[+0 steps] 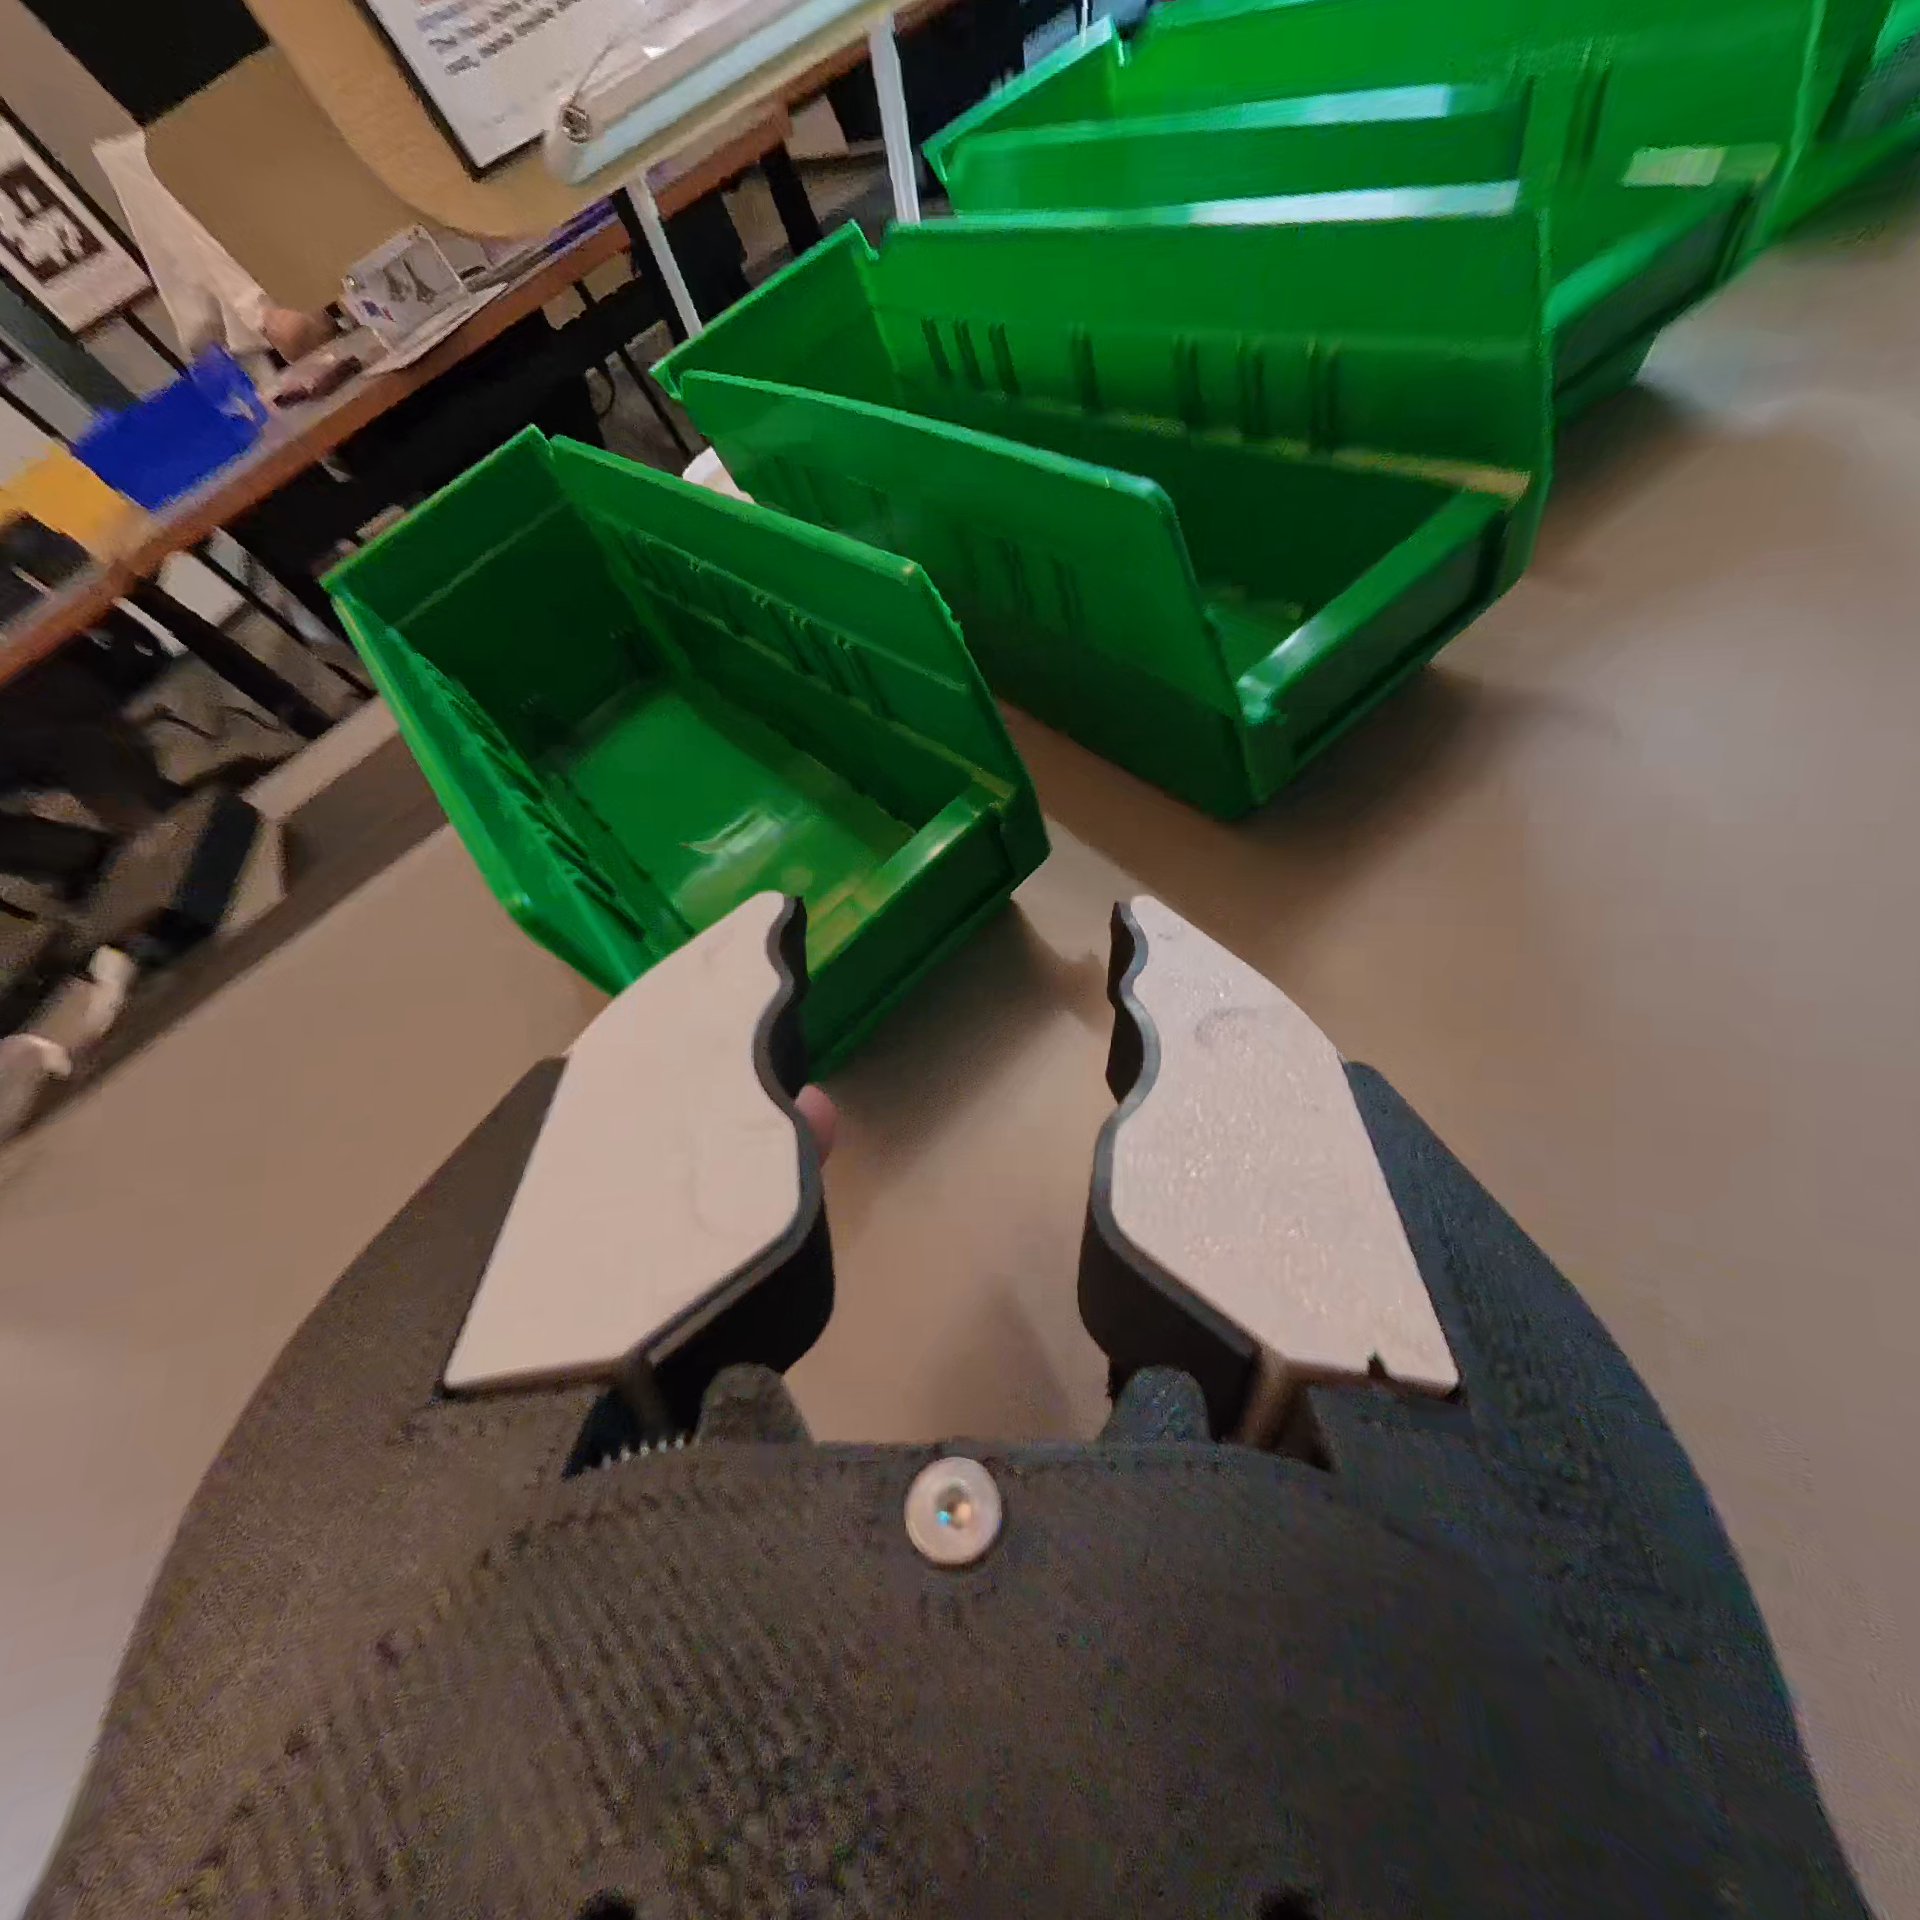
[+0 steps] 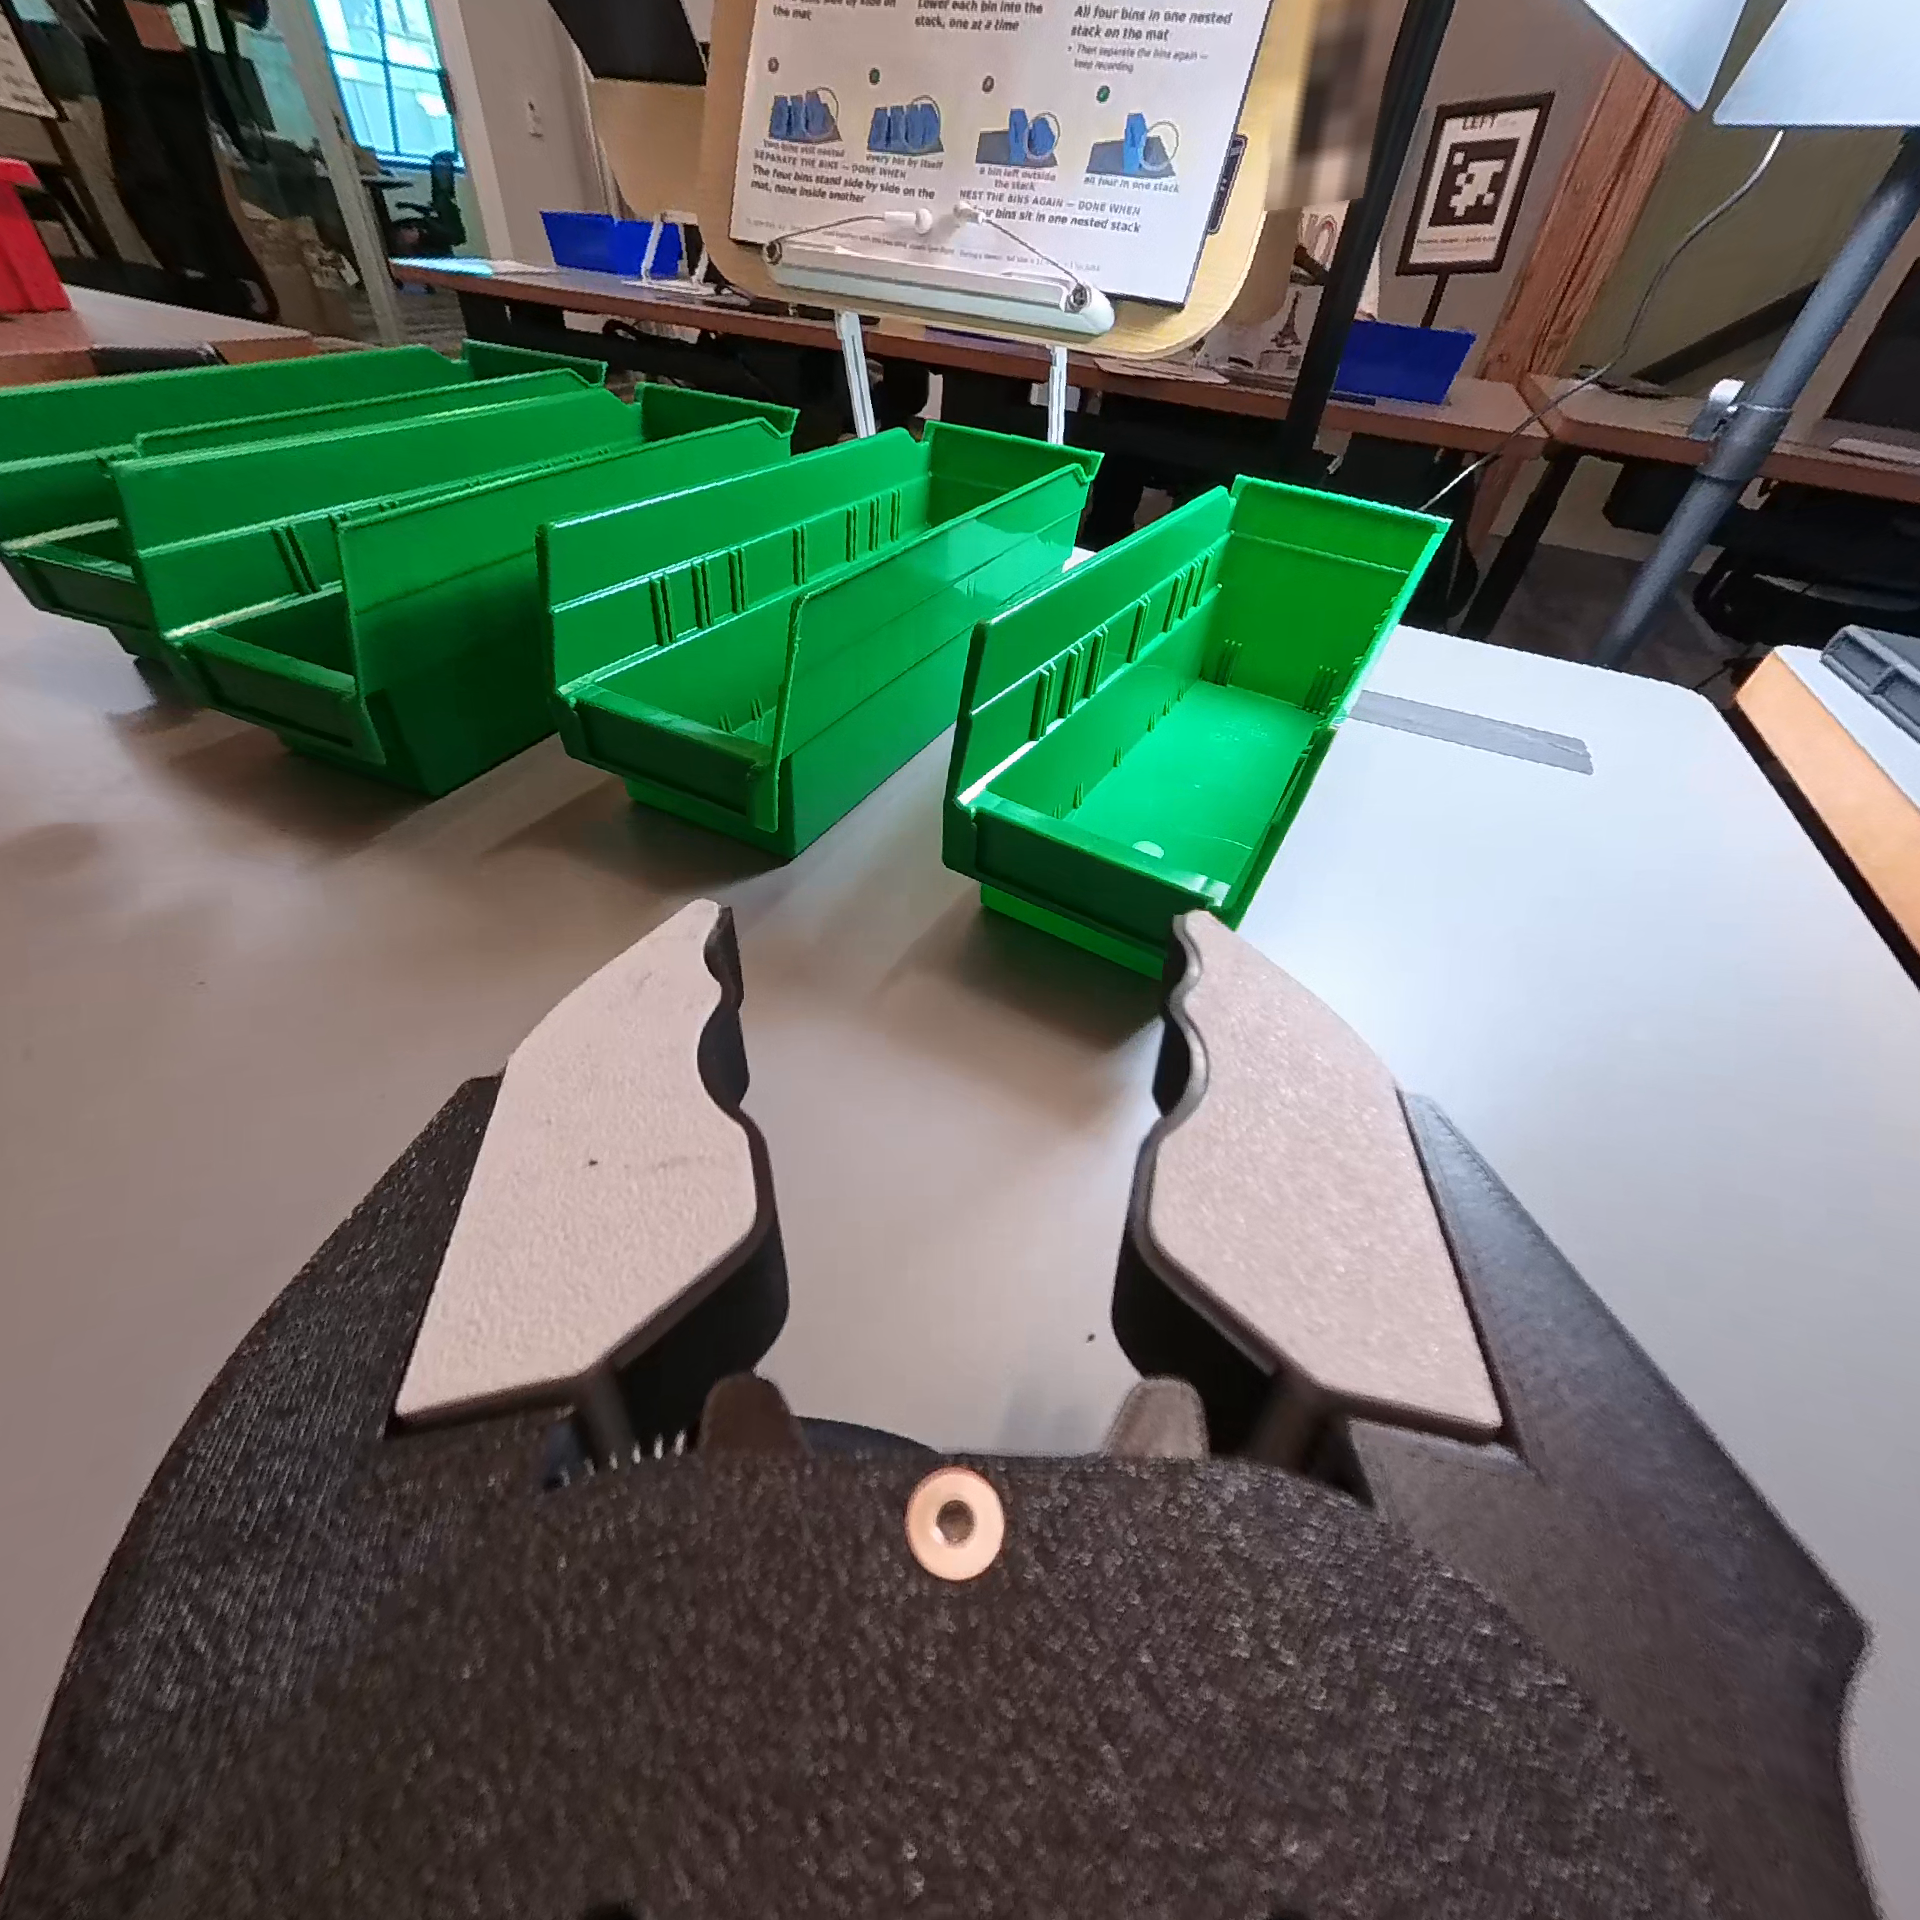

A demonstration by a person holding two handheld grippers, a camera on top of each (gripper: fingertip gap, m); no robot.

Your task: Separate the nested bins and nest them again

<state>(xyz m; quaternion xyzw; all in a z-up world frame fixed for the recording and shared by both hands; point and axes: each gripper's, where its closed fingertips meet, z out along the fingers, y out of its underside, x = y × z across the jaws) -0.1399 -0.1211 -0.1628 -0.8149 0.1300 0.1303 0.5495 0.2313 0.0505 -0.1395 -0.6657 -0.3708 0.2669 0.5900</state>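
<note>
- Left gripper [image 1: 951, 935], black textured body with grey-faced fingers: released, nothing between them, low over the counter [image 1: 1558, 987], a matte grey-beige top. Left fingertip just short of the front lip of the bin ahead.
- Right gripper [image 2: 951, 925], same build: fingers spread, empty, right fingertip close to the front corner of the bin ahead.
- Left-end bin [image 1: 675, 748], green moulded plastic, long, with a low front lip and ribbed side walls: upright on the counter, empty, by itself.
- Right-end bin [image 2: 1174, 748], same type: upright, empty, a clear gap to its neighbour.
- Two middle bins [image 2: 810, 623] [image 2: 416, 623], same type: upright, in a row with the end ones, none inside another as far as visible.
- Strip of grey tape [image 2: 1475, 732]: flat on the counter, behind the right-end bin.
- Instruction board [image 2: 987, 156], pale wood with a printed sheet, on a stand beyond the row.
- Blue bins [image 2: 613, 239] on brown tables at the back of the room.
- Judgement: separating looks done, nesting next.
- Handling advice:
  - Pinch one end bin by a side wall near the front lip.
  - Lift level and line up lengthwise over the neighbour.
  - Lower straight so the walls do not wedge.
  - Steady the receiving bin with the other fingers.
  - Risk: light plastic sliding on the smooth counter.
</note>
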